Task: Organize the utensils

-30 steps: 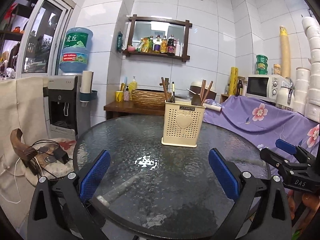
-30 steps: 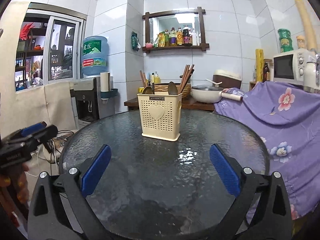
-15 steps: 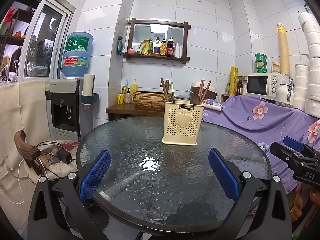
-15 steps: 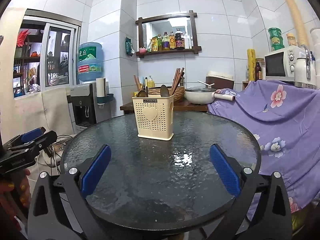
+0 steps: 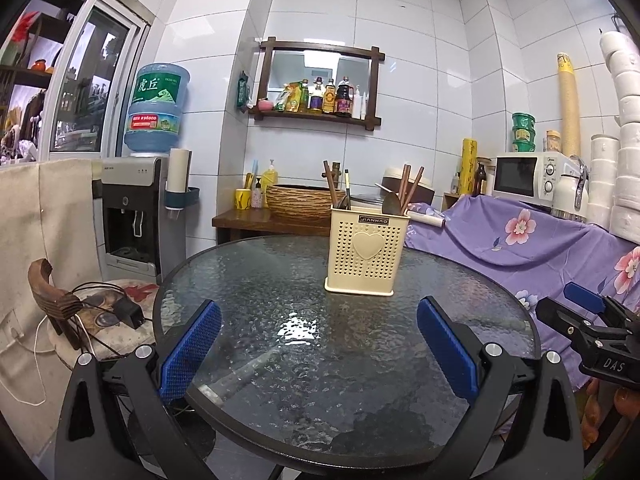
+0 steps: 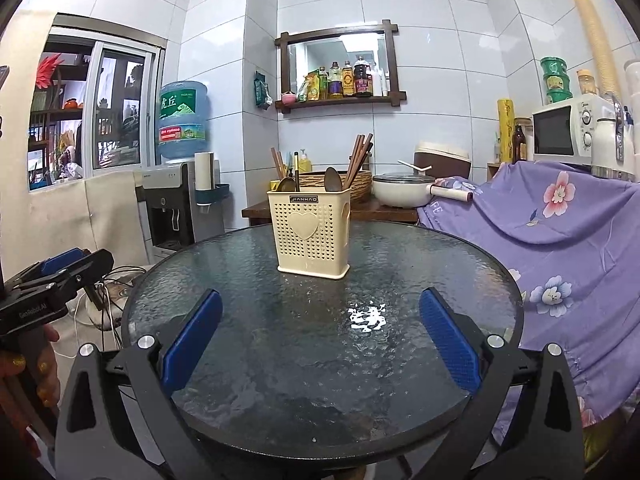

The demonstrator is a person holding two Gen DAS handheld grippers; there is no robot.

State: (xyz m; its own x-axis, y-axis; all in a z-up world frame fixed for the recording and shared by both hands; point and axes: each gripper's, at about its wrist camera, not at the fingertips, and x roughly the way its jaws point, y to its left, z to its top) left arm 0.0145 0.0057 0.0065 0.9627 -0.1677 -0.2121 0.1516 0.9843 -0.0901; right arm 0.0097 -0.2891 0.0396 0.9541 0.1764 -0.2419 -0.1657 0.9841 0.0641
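Utensil holder (image 5: 366, 252) stands upright mid-table (image 5: 248, 280), far ahead of both grippers, chopsticks and spoons standing in it. Left gripper (image 5: 318, 350) and right gripper (image 6: 320, 344) both spread wide, empty, roughly equally distant.

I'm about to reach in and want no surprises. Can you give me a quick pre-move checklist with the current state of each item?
1. Left tongs open and empty: ok.
2. Right tongs open and empty: ok.
3. Utensil holder upright on the glass table: ok.
4. Table between tongs and holder free of objects: ok.
5. Spoons and chopsticks standing in the holder: ok.
6. Utensils sorted by compartment: cannot tell, dividers hidden.
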